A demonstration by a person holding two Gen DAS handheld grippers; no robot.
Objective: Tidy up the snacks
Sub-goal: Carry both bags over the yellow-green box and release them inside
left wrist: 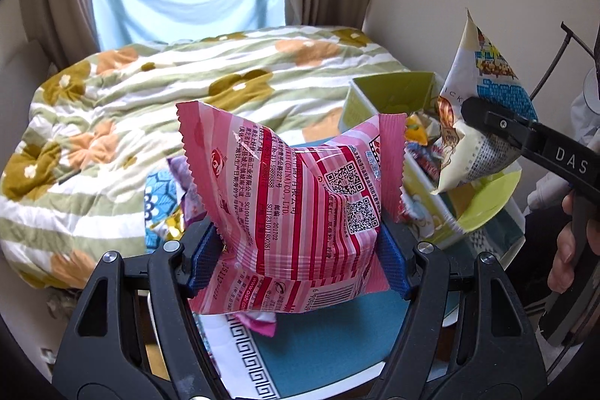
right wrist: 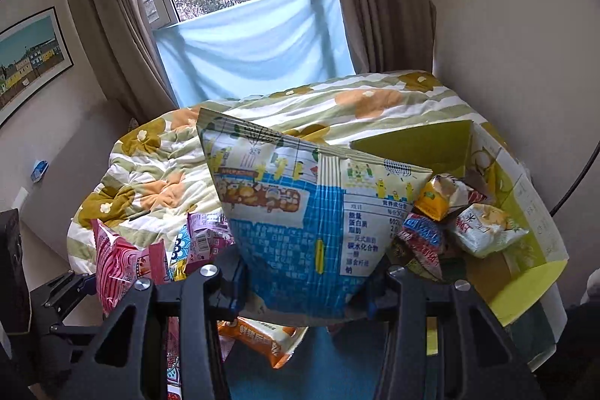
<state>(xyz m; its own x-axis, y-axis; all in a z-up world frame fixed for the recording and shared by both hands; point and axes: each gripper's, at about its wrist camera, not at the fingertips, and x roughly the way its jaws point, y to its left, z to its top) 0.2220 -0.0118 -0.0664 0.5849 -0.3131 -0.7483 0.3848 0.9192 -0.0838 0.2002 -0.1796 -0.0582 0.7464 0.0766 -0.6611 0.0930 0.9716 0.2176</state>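
My left gripper (left wrist: 296, 257) is shut on a pink striped snack packet (left wrist: 296, 197) and holds it up above the teal table top. My right gripper (right wrist: 303, 291) is shut on a cream and blue snack bag (right wrist: 300, 212), held left of the open green box (right wrist: 525, 212). That bag also shows in the left wrist view (left wrist: 483, 100), over the box (left wrist: 393, 92). The pink packet shows at the left of the right wrist view (right wrist: 120, 265). Several small snack packets (right wrist: 483, 231) lie inside the box.
Loose snacks lie on the table: a purple packet (right wrist: 206, 235) and an orange packet (right wrist: 262, 340). A patterned cloth (left wrist: 240, 355) covers part of the teal table (left wrist: 326, 355). A bed with a floral quilt (left wrist: 168, 92) stands behind, below the window.
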